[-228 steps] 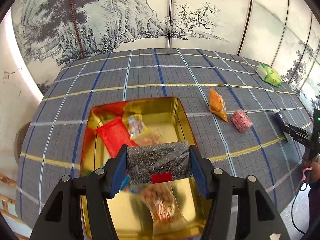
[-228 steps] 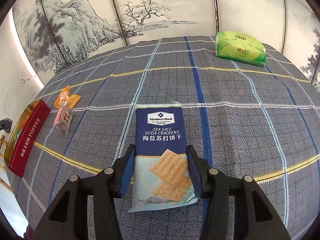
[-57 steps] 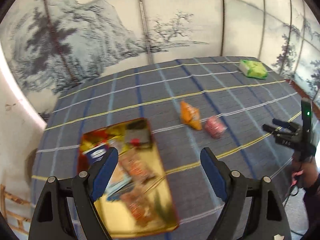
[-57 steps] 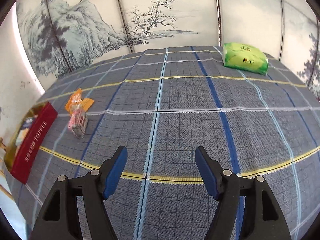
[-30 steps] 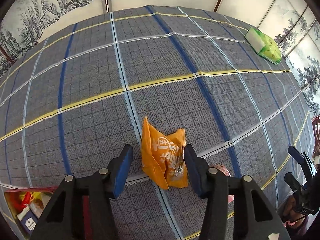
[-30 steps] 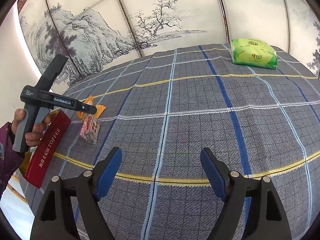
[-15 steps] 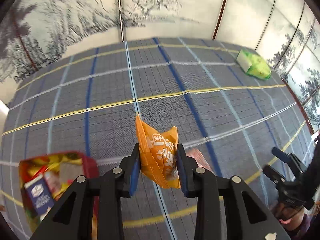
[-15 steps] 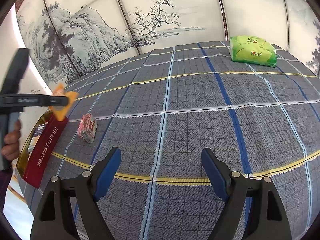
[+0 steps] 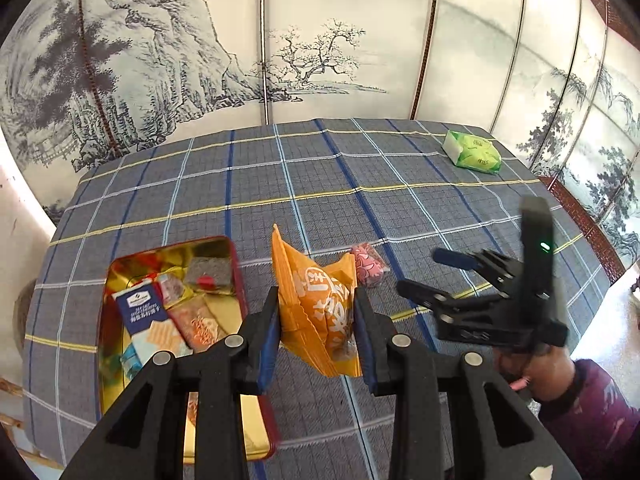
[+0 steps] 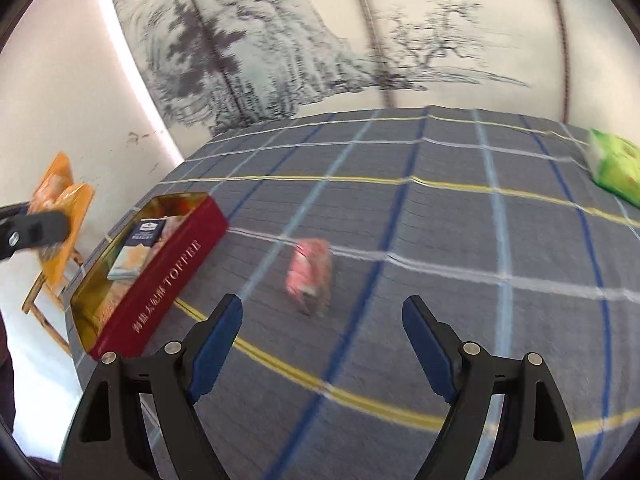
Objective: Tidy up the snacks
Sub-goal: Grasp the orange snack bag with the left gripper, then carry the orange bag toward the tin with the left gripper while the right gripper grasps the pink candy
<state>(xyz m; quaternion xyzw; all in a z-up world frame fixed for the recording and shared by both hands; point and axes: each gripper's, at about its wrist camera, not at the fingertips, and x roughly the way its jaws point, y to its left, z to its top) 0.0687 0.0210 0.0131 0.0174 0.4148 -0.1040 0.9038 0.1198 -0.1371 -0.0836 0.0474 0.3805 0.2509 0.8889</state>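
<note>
My left gripper (image 9: 317,312) is shut on an orange snack packet (image 9: 316,292) and holds it in the air above the cloth, just right of the red toffee tin (image 9: 236,276). The tin, gold inside, holds several snacks, among them a blue cracker pack (image 9: 140,308). A pink snack packet (image 9: 370,264) lies on the cloth beyond the orange one. My right gripper (image 10: 322,340) stands open and empty above the cloth, with the pink packet (image 10: 310,276) a little ahead of it and the tin (image 10: 168,276) to its left. The orange packet (image 10: 60,220) shows at the far left.
A green pack (image 9: 474,154) lies at the far right corner of the plaid tablecloth (image 9: 280,176). A painted folding screen (image 9: 240,52) stands behind the table. A person's hand and purple sleeve (image 9: 580,400) hold the right gripper. A wooden frame (image 10: 44,292) stands beyond the table's left edge.
My left gripper closed on the orange packet, lifted it off the cloth and carried it toward the tin. The right gripper swung left toward the pink packet.
</note>
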